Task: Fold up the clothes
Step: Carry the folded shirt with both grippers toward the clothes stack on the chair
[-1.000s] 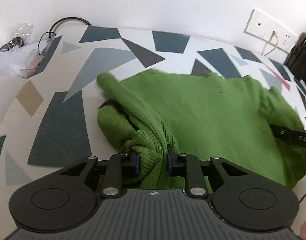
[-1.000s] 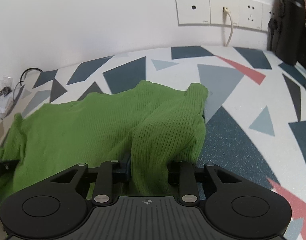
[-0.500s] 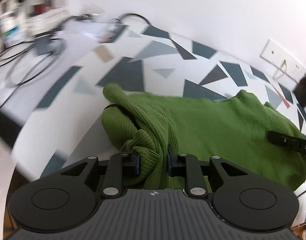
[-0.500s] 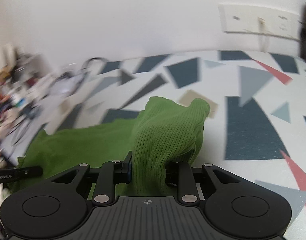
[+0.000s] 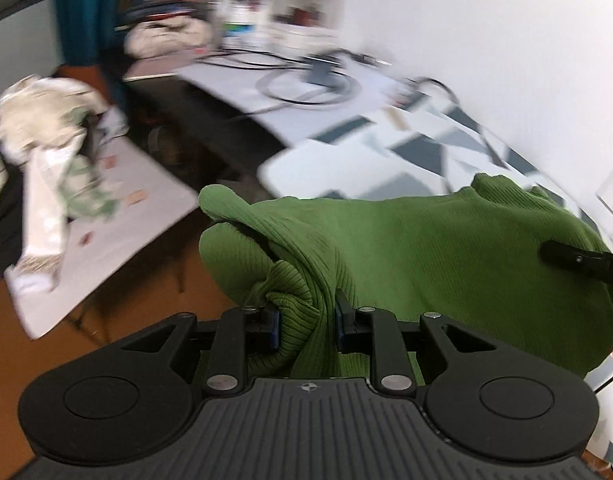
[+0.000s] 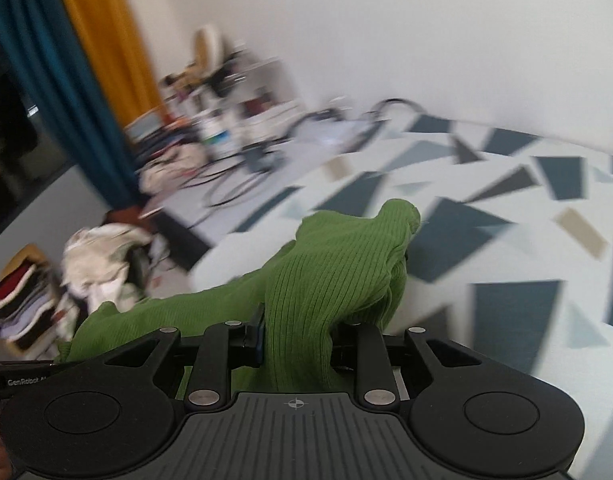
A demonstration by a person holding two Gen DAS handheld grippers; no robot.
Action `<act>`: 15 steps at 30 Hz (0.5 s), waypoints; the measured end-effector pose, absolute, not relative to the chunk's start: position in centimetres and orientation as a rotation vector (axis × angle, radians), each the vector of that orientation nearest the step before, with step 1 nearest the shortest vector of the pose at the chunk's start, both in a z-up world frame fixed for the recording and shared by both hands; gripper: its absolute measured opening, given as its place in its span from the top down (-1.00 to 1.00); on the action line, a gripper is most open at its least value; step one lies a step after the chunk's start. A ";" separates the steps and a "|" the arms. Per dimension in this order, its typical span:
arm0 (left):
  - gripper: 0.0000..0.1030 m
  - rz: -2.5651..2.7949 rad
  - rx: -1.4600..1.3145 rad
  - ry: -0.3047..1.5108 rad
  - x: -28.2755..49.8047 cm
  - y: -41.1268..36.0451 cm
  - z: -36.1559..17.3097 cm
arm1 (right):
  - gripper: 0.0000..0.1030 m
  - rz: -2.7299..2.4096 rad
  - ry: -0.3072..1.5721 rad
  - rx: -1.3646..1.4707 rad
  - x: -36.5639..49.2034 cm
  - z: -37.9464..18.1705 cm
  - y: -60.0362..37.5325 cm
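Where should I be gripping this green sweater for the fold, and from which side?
Keep to the edges already pinched. The left gripper and right gripper are each shut on a bunched ribbed fold at opposite ends of the green sweater, which spans between them. Coming in from the outer sides probably suits best: the knit gathers thick there, and the middle stays spread.
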State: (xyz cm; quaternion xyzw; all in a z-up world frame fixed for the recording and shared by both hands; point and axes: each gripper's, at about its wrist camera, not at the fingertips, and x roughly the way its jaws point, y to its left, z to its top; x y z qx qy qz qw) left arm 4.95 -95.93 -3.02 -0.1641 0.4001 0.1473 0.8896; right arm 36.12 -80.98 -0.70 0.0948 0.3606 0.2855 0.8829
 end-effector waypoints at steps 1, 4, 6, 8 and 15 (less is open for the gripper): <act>0.54 0.331 -0.353 0.826 3.9 -94.8 -3.0 | 0.59 0.621 0.751 0.187 35.9 -0.3 -79.8; 0.54 0.405 -0.388 0.809 0.9 -91.2 -3.0 | 0.59 0.691 0.752 0.149 35.0 0.5 -75.2; 0.54 0.443 -0.411 0.799 -1.1 -88.5 -3.1 | 0.59 0.731 0.754 0.117 34.4 0.9 -71.6; 0.54 0.482 -0.427 0.787 -3.5 -85.2 -3.2 | 0.59 0.772 0.759 0.091 33.7 1.1 -67.5; 0.54 0.605 -0.438 0.753 -10.6 -72.9 -3.4 | 0.59 0.876 0.776 0.015 28.7 2.0 -50.7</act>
